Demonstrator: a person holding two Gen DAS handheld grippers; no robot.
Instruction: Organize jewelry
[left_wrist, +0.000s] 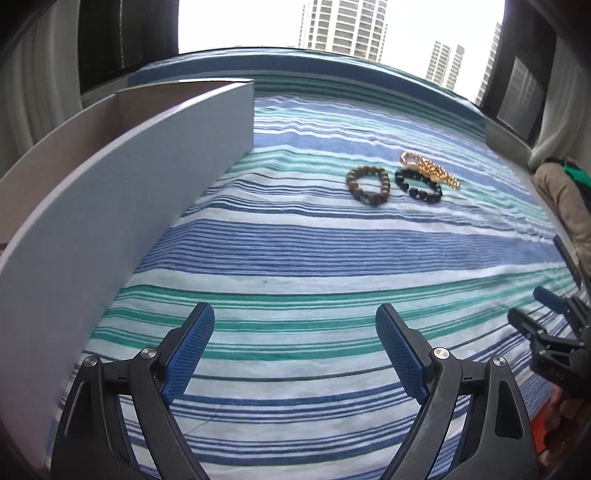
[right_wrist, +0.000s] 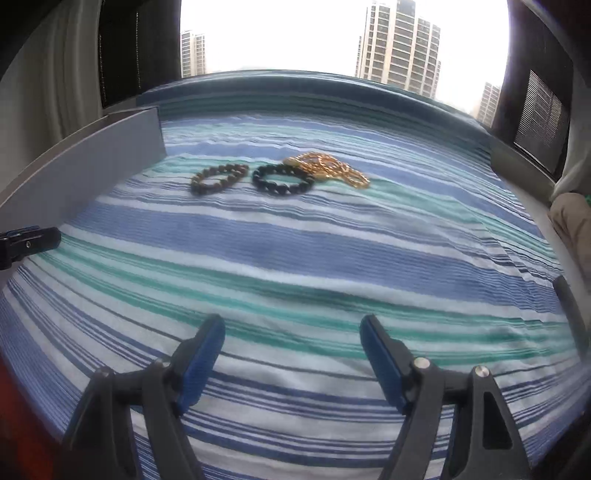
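Note:
A brown bead bracelet (left_wrist: 368, 185), a black bead bracelet (left_wrist: 418, 185) and a gold chain (left_wrist: 430, 168) lie close together on the striped cloth, the chain touching the black bracelet. They also show in the right wrist view: brown bracelet (right_wrist: 218, 178), black bracelet (right_wrist: 282, 179), gold chain (right_wrist: 327, 168). A grey open box (left_wrist: 122, 177) stands on the left, and shows in the right wrist view (right_wrist: 92, 166). My left gripper (left_wrist: 295, 354) is open and empty, well short of the jewelry. My right gripper (right_wrist: 291, 358) is open and empty, also short of it.
The blue, green and white striped cloth (left_wrist: 295, 258) covers the surface up to a window ledge. My right gripper shows at the right edge of the left view (left_wrist: 532, 310). A beige cushion (left_wrist: 565, 199) lies at the right.

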